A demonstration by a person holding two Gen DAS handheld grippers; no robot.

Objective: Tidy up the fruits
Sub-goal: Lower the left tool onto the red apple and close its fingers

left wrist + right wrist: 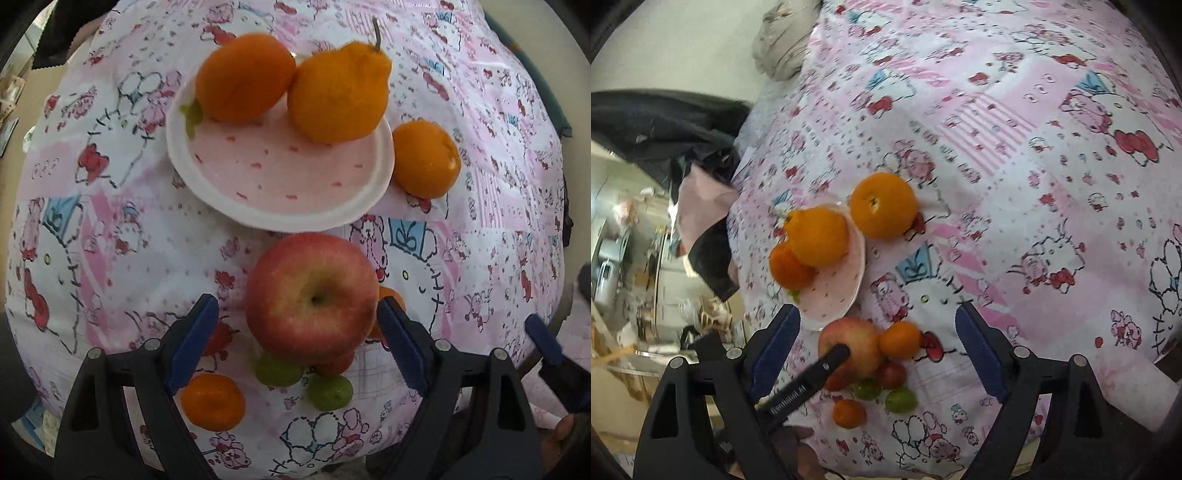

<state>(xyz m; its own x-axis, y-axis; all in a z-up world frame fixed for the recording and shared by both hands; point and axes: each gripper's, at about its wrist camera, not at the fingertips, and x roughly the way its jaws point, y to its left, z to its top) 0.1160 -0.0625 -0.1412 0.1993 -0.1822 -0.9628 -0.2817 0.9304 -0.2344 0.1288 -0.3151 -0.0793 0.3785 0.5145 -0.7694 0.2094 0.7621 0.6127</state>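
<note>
Apple (312, 297) sits btwn your left gripper (297, 332) fingers, jaws spread, not clamping. Right gripper (875, 350) also released, empty, above the fruit pile near the bed's edge. Beyond: plate (258, 206) w/ two oranges (243, 77), third orange (424, 160) just beside it.

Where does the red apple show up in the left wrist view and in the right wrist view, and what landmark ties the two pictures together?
Left wrist view: the red apple sits low and central, between the open fingers of the left gripper.
Right wrist view: the apple lies low, left of centre, partly behind a black finger of the left gripper.
Shared landmark: the pink-and-white plate holding two orange fruits, just beyond the apple.
</note>
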